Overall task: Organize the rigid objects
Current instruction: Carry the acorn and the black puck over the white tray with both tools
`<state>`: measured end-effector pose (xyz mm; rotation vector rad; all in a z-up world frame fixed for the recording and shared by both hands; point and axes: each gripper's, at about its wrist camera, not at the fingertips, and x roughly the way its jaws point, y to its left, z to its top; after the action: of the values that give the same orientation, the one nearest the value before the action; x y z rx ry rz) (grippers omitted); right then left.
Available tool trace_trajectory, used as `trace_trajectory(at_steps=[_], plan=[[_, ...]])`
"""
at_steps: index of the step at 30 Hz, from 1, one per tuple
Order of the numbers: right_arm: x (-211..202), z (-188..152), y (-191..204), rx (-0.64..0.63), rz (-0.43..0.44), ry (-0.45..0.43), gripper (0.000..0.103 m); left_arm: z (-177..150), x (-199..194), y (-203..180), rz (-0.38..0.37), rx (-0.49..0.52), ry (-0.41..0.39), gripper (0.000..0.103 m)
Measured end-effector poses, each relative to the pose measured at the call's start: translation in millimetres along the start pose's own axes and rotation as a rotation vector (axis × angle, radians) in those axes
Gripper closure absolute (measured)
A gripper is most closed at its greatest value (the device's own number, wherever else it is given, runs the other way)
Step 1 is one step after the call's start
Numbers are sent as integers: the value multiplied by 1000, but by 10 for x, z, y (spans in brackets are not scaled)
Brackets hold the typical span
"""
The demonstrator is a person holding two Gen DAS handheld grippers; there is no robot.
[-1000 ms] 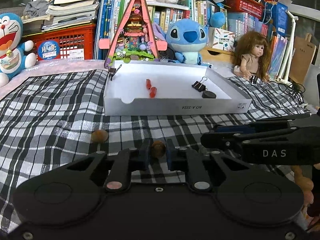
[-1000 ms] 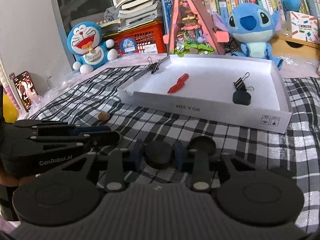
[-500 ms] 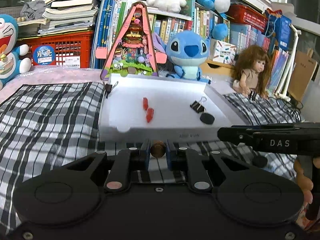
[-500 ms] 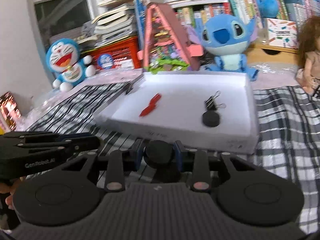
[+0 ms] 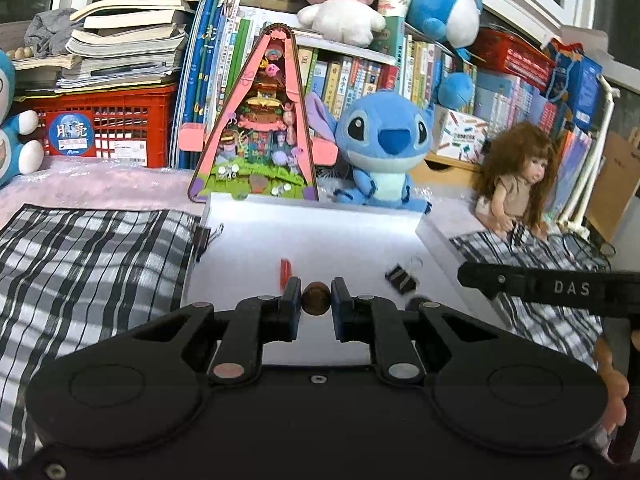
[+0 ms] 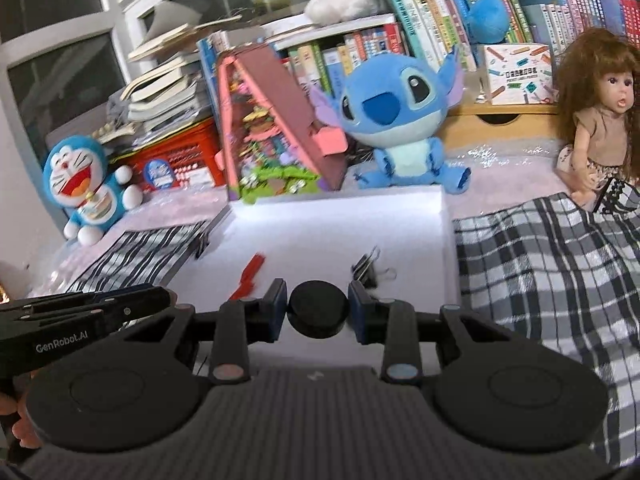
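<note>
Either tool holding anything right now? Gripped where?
Left tool: small brown round bead, pinched across its sides. Right tool: black round disc, clamped by its rim.

"DAS" on right claw point(image 5: 560, 288) ("GenRobot.AI", left point(image 6: 80, 320)).

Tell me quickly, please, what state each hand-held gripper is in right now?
Left hand-held gripper: closed on a small round brown bead.
Right hand-held gripper: closed on a round black disc.
</note>
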<state>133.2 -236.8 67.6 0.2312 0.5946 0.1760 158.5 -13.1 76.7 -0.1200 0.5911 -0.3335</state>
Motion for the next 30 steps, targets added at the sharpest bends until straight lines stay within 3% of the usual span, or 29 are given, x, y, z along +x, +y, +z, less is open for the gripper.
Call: trace_trajectory(at_steps=[16,30], plan=[[748,535,-118,-1,-127,42,65,390,1057,8,131,-55,68,88],[1299,480,-76,-18,-183,130,65,412,1564,106,170,-88,107,88]])
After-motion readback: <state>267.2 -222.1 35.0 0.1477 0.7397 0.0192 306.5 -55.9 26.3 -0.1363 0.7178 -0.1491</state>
